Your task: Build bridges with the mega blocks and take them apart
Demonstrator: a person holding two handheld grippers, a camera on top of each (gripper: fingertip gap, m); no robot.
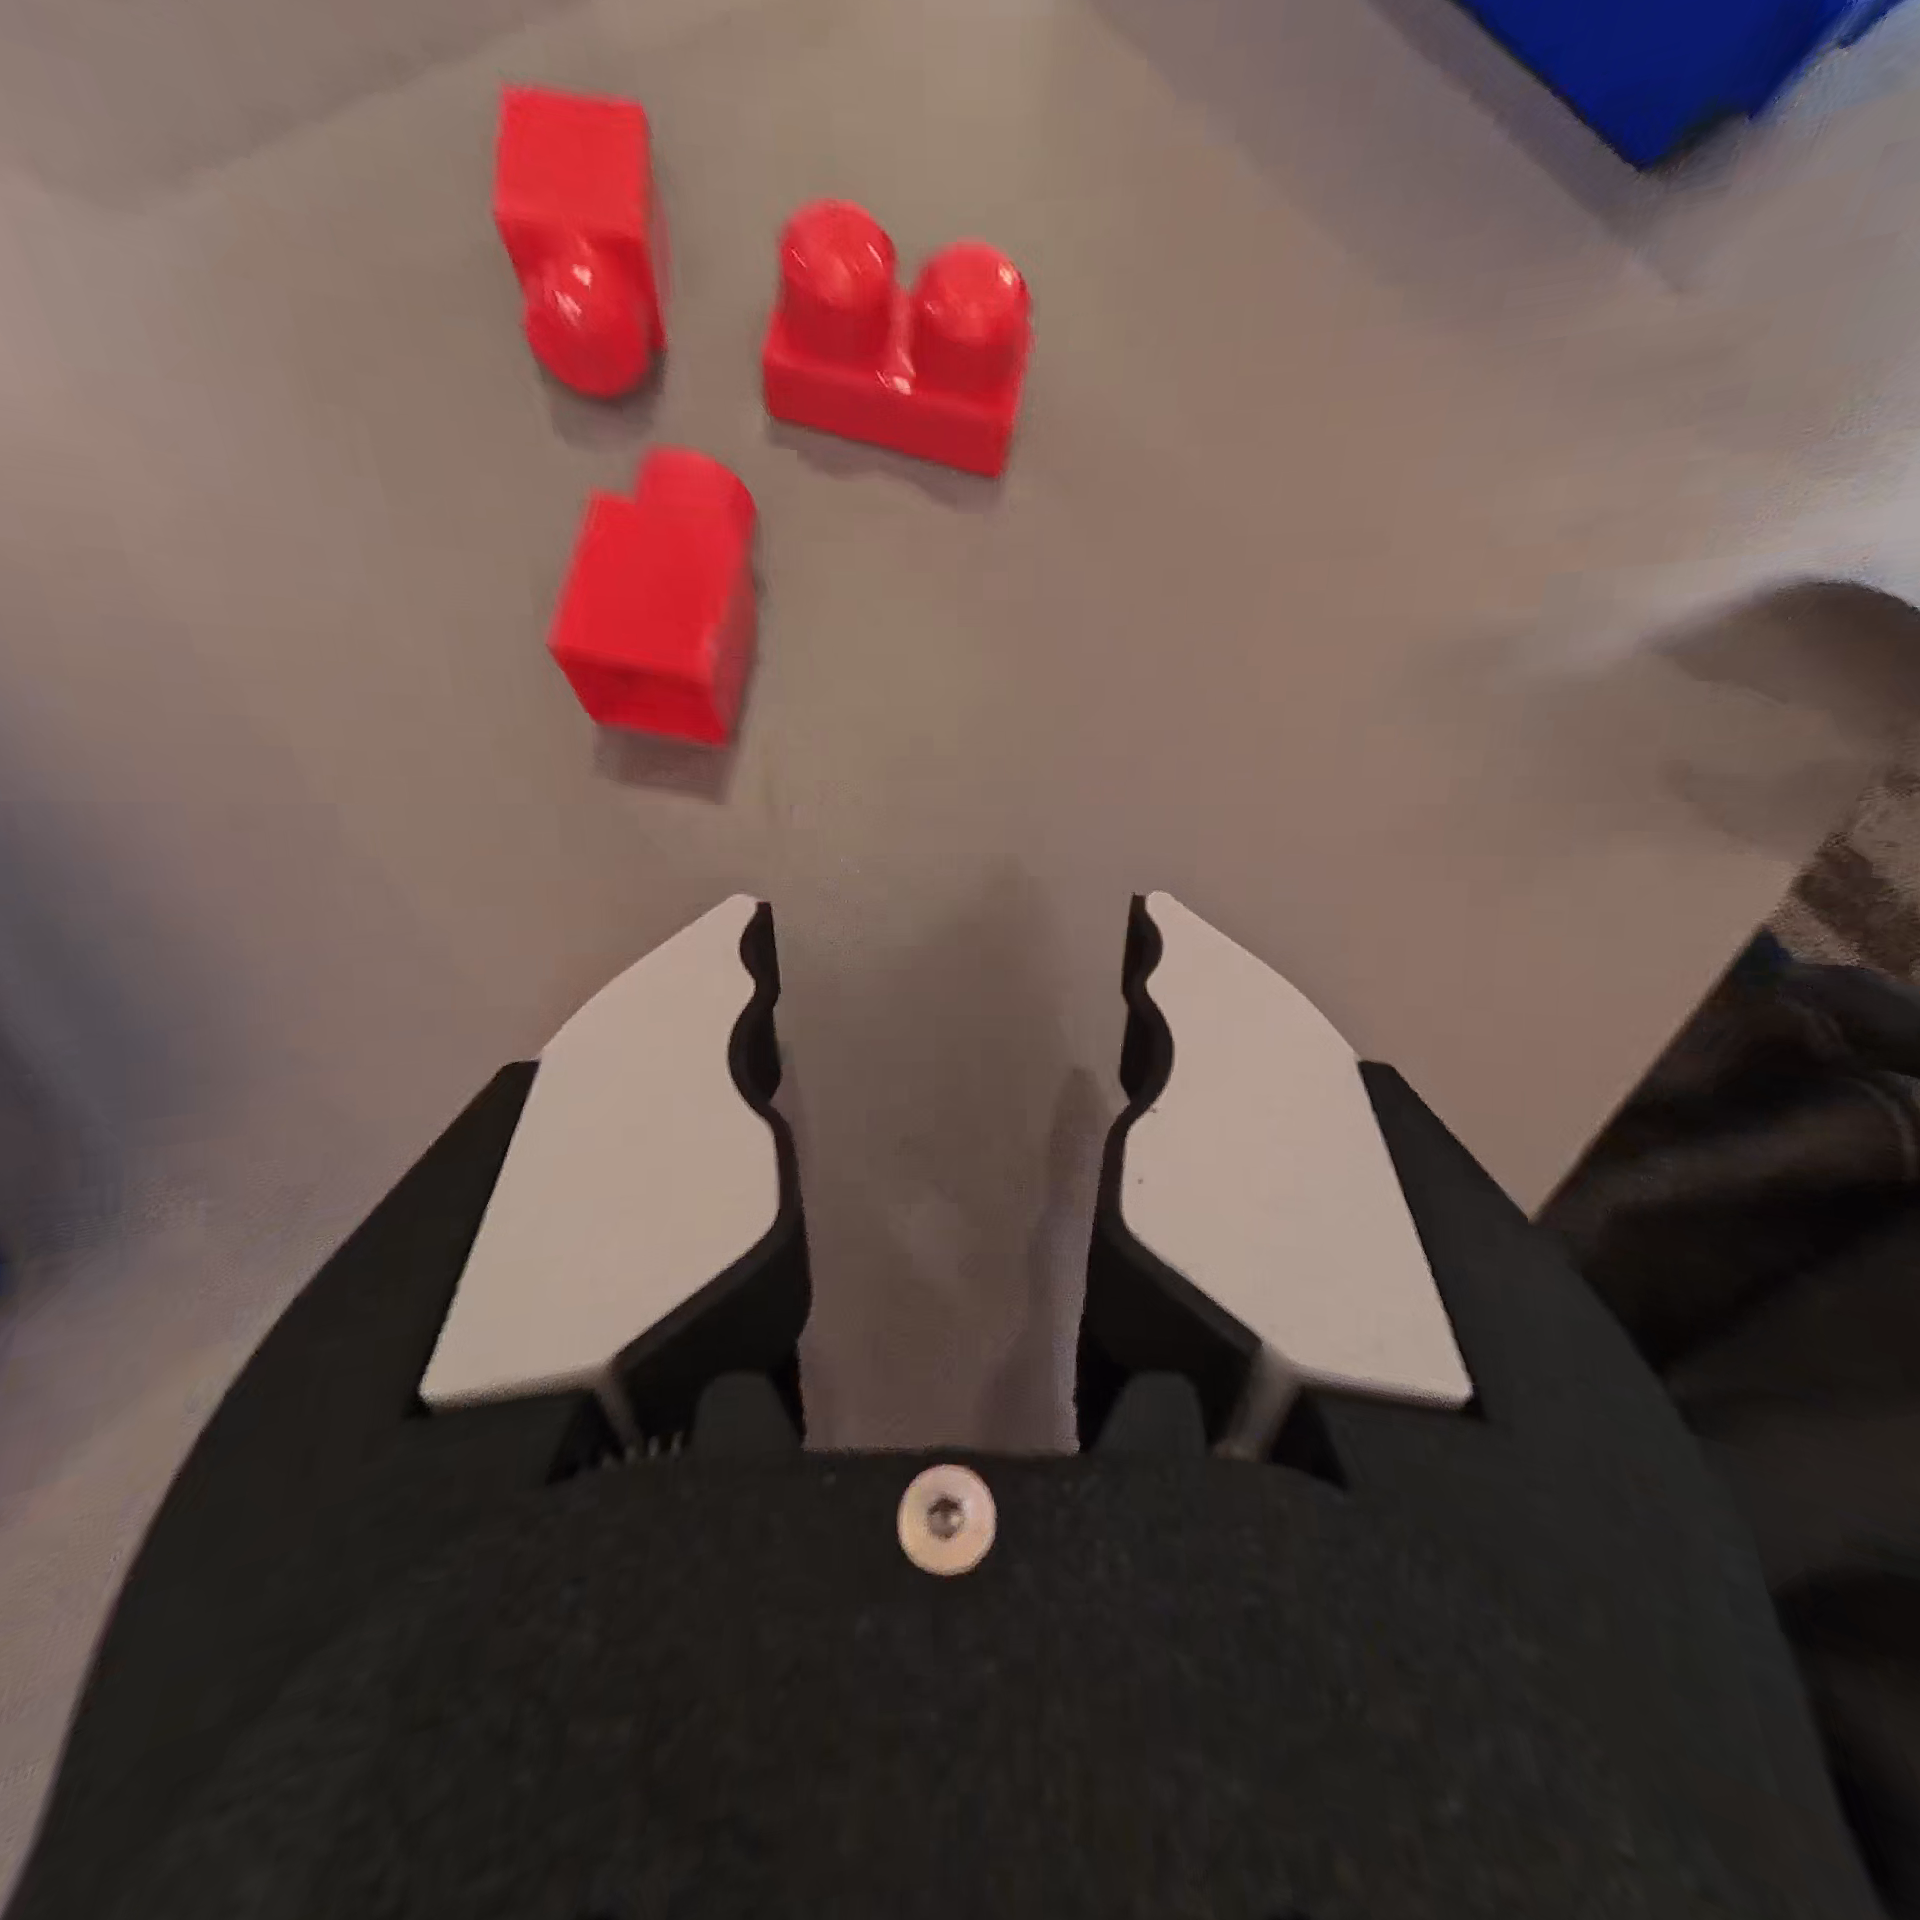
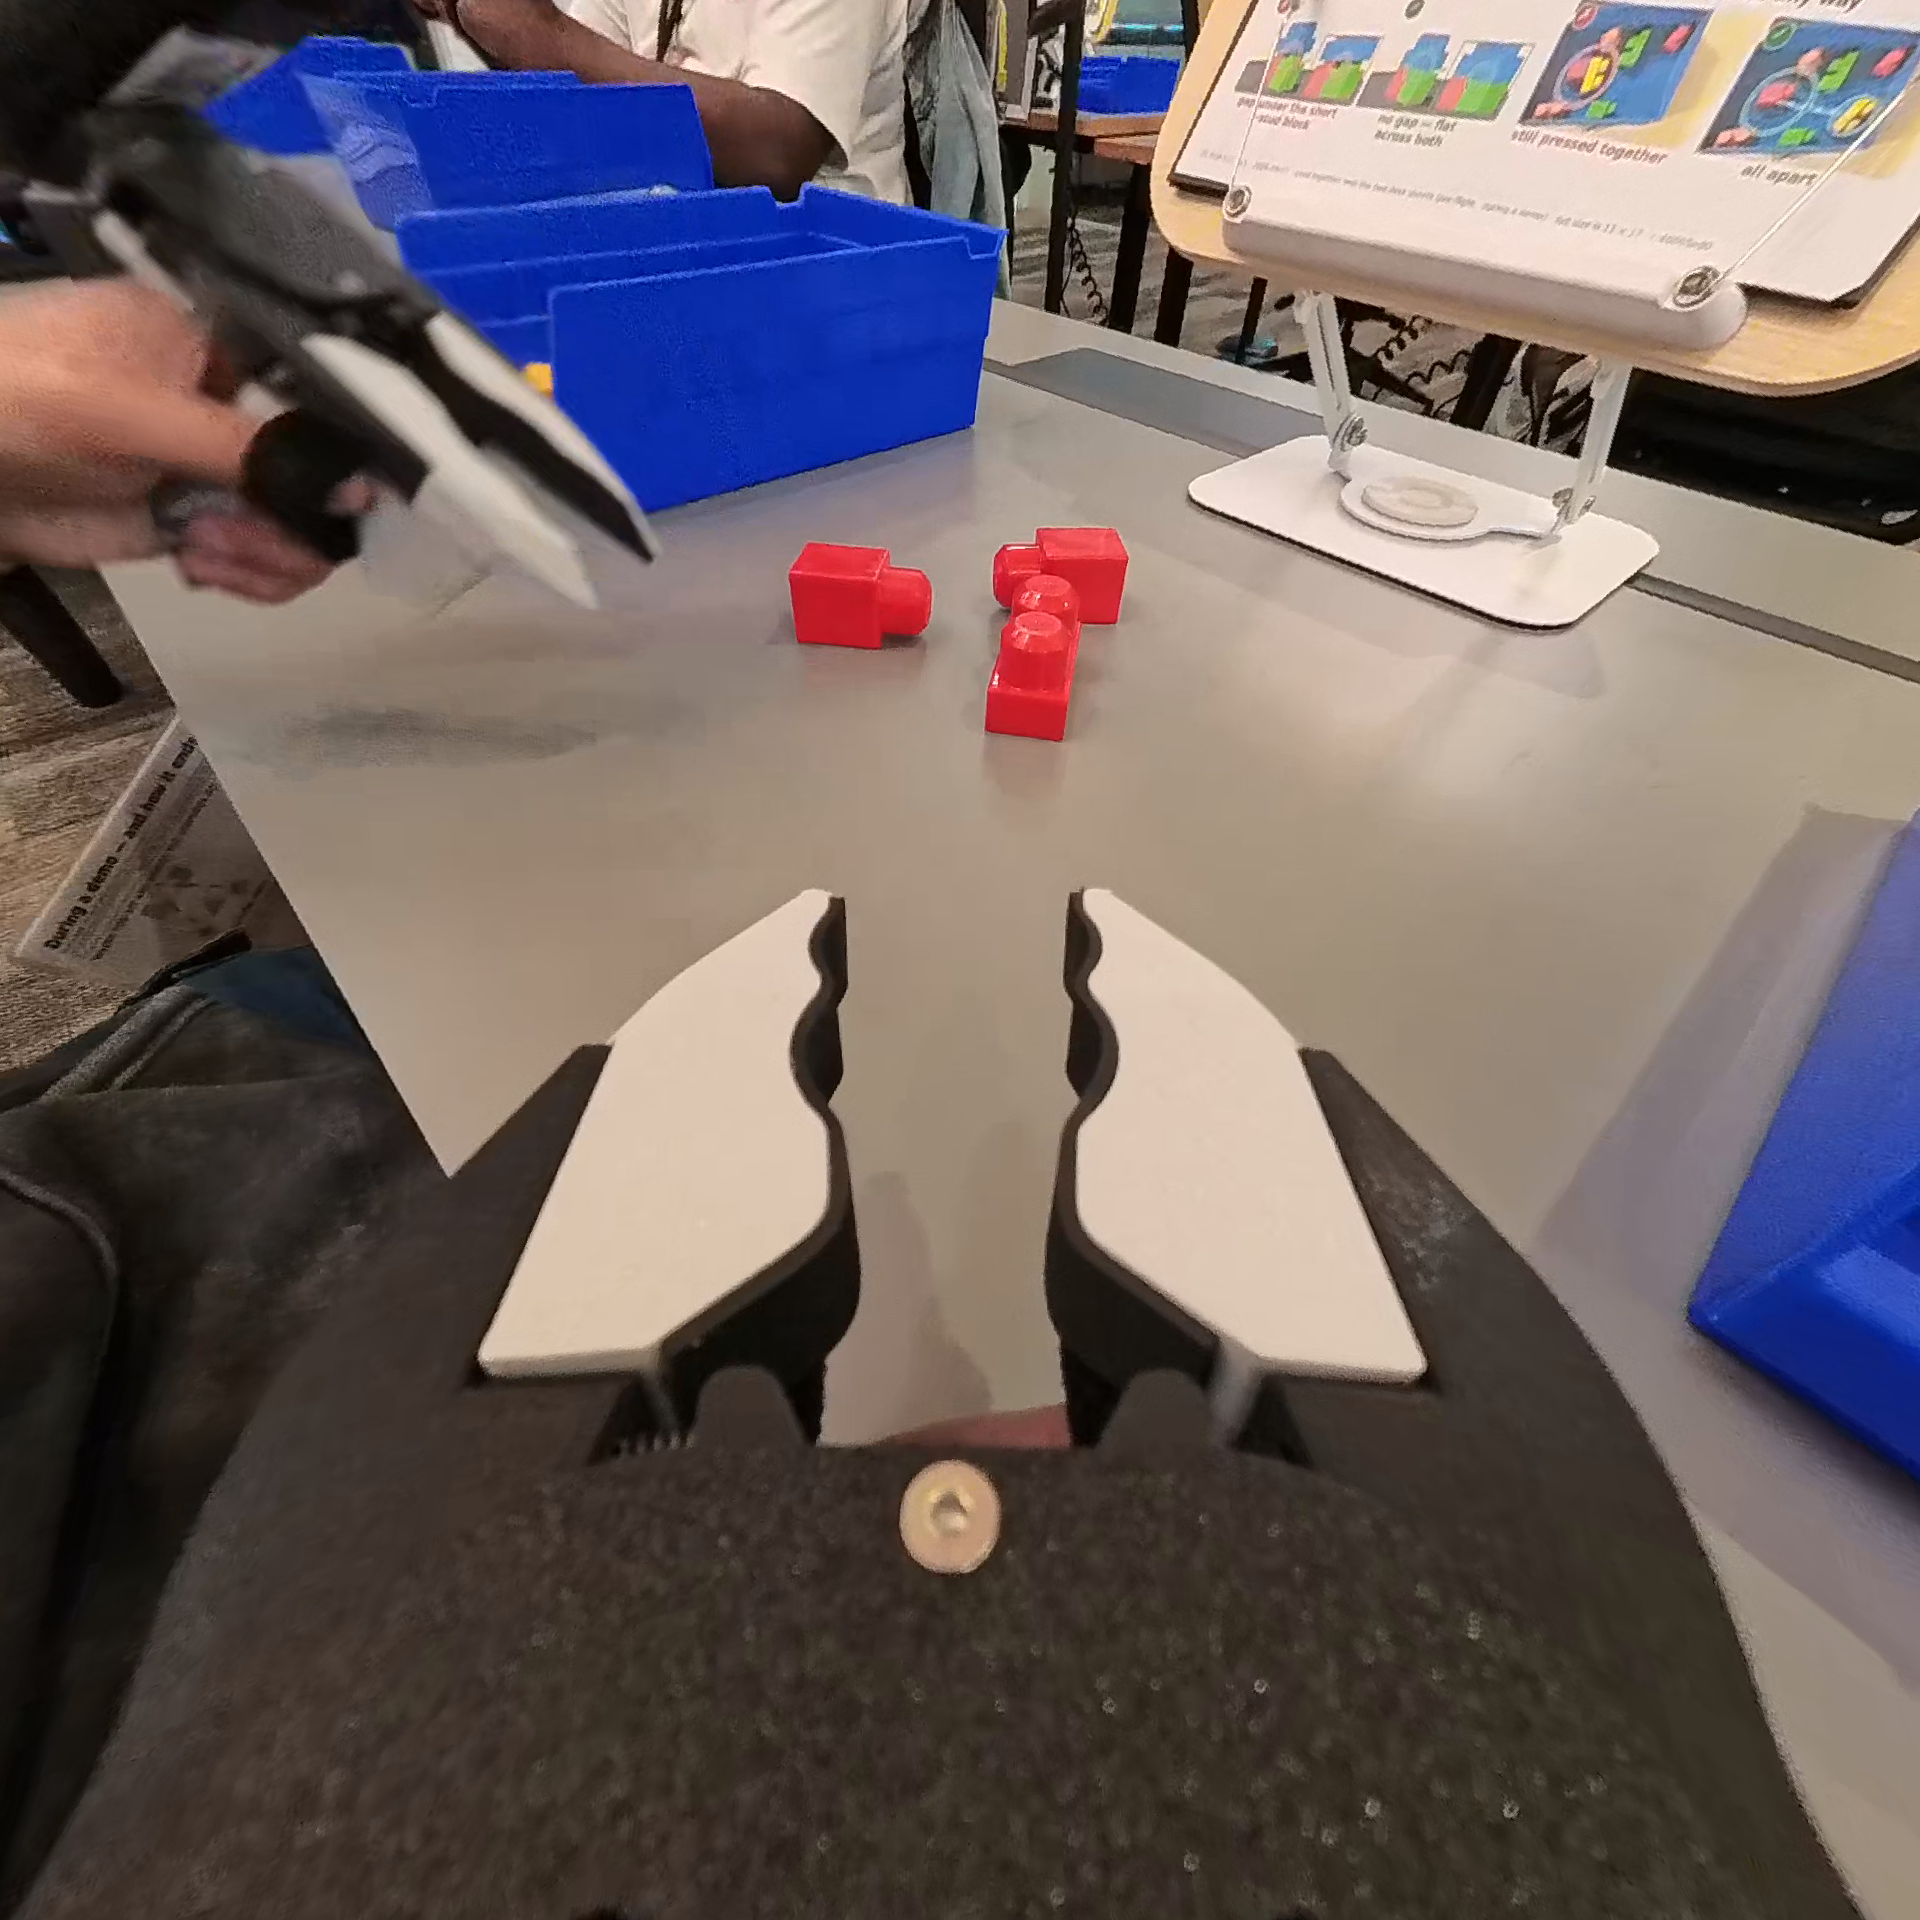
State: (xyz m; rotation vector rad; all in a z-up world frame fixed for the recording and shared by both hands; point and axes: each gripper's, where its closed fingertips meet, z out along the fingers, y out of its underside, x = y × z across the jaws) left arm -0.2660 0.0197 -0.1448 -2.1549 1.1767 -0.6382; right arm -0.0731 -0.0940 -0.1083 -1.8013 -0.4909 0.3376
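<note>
Three red plastic blocks lie apart on the grey desk [image 2: 1351, 831]: a two-stud red plastic block [image 1: 896, 343] standing studs up, and two single-stud red plastic blocks lying on their sides, one nearer [image 1: 657, 603], one farther [image 1: 582, 234]. The left tool [image 1: 951, 914] hangs above the desk just short of them, fingers apart and empty. The right tool [image 2: 956, 909] sits farther back, also parted and empty, with the blocks well ahead. Blue plastic bins [image 2: 748, 343] stand behind.

A white instruction sheet [image 2: 1538, 114] on a tilted wooden stand [image 2: 1351, 270] bears coloured block diagrams with short printed captions. A printed paper [image 2: 114, 873] on the floor at left carries a bold heading and smaller lines.
</note>
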